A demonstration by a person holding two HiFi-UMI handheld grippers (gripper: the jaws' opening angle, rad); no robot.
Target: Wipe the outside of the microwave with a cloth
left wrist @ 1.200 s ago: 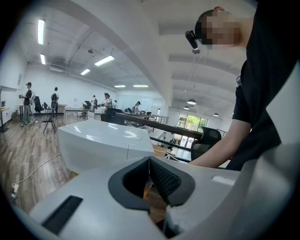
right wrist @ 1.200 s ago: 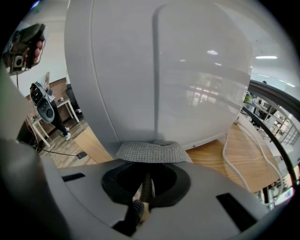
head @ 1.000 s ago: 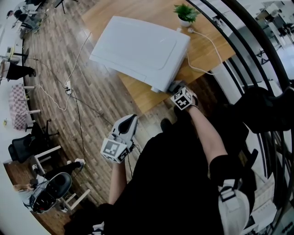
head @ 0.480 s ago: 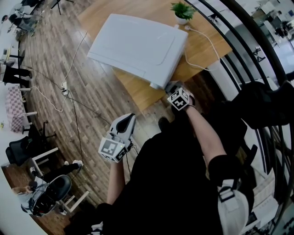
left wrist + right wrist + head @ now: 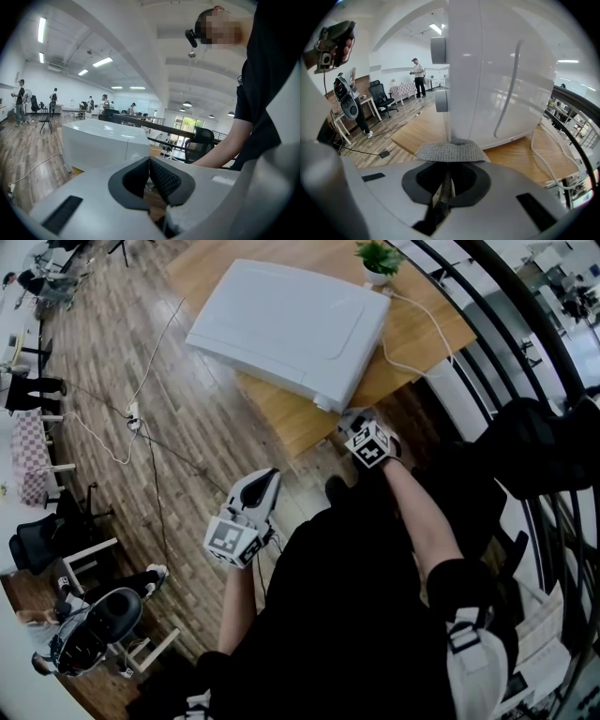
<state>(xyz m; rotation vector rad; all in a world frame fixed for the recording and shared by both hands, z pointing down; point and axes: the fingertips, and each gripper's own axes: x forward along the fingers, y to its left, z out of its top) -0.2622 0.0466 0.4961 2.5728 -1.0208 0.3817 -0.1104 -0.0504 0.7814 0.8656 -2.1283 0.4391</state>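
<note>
A white microwave [image 5: 281, 324] stands on a wooden table [image 5: 295, 427]. In the right gripper view its door and handle [image 5: 506, 89] fill the frame. My right gripper [image 5: 349, 420] is at the microwave's near corner, shut on a grey knitted cloth [image 5: 451, 151]. The cloth's free edge lies against the lower edge of the microwave [image 5: 487, 70]. My left gripper [image 5: 265, 486] hangs over the floor, away from the table. Its jaws are shut with nothing between them, and they point toward the microwave [image 5: 101, 143].
A small potted plant [image 5: 380, 261] and a white cable [image 5: 412, 315] sit on the table behind the microwave. A dark railing [image 5: 506, 324] runs along the right. Cables and a power strip [image 5: 131, 413] lie on the wooden floor at the left.
The right gripper stays at the microwave's near corner with the cloth, shifting slightly along it. The left gripper has barely moved.
</note>
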